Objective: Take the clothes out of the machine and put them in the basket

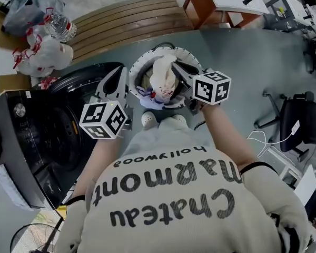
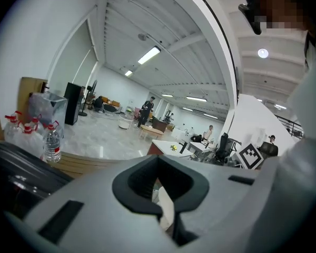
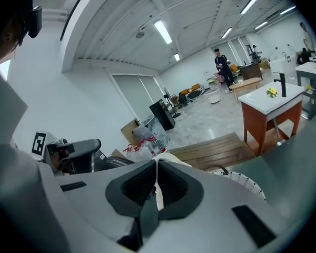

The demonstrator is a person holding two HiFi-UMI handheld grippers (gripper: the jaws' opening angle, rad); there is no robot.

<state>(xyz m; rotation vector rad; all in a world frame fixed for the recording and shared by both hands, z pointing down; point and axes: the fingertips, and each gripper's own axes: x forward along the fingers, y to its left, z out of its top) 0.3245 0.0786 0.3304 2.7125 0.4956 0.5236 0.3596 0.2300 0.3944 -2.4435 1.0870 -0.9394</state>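
Left tongs and right tongs over a white basket.
A cream garment bunches at the right tongs' tips; the washing machine stands open beside the basket.

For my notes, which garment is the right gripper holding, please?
The plain cream garment, bunched upright over the basket; the printed one lies low at its rim.

The clothes lie in the basket, machine to its left, bench behind

Grey floor, white basket standing on it, dark washing machine alongside, slatted wooden bench behind
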